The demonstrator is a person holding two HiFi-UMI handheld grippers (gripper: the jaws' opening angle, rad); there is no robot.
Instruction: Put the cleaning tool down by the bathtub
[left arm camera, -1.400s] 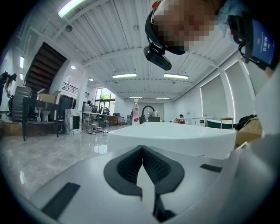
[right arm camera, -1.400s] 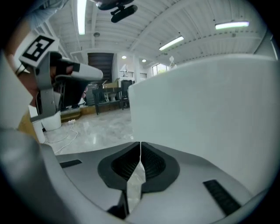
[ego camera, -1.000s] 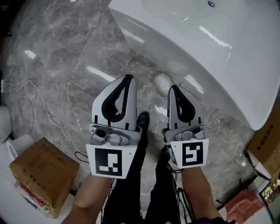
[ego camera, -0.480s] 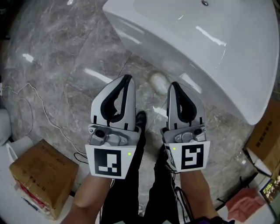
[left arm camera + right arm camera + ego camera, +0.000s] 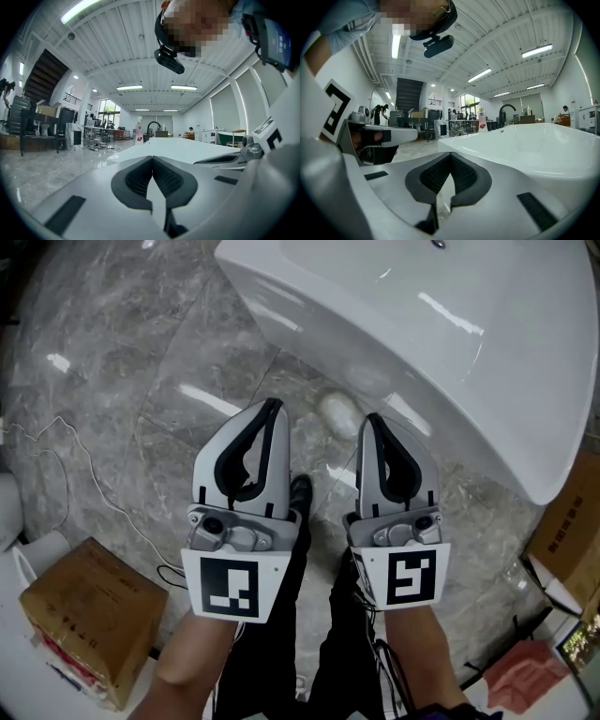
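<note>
The white bathtub [image 5: 441, 343] fills the upper right of the head view. On the marble floor at its foot lies a pale oval object [image 5: 337, 412], too blurred to identify. My left gripper [image 5: 273, 409] and right gripper [image 5: 371, 421] are held side by side above the floor, pointing toward the tub. The pale object lies between and just beyond their tips. Both are shut with nothing between the pads. In the left gripper view the left gripper [image 5: 152, 159] has its jaws closed, with the tub rim [image 5: 187, 146] ahead. The right gripper [image 5: 451, 156] is likewise closed beside the tub [image 5: 534, 140].
A cardboard box [image 5: 89, 610] sits at lower left, with a thin cable [image 5: 84, 474] trailing over the grey marble floor. Another box [image 5: 572, 521] stands at the right edge. The person's dark trouser legs and a shoe [image 5: 300, 491] are below the grippers.
The tub and the pale object have shifted slightly up and left in the head view. Both grippers stay side by side and shut.
</note>
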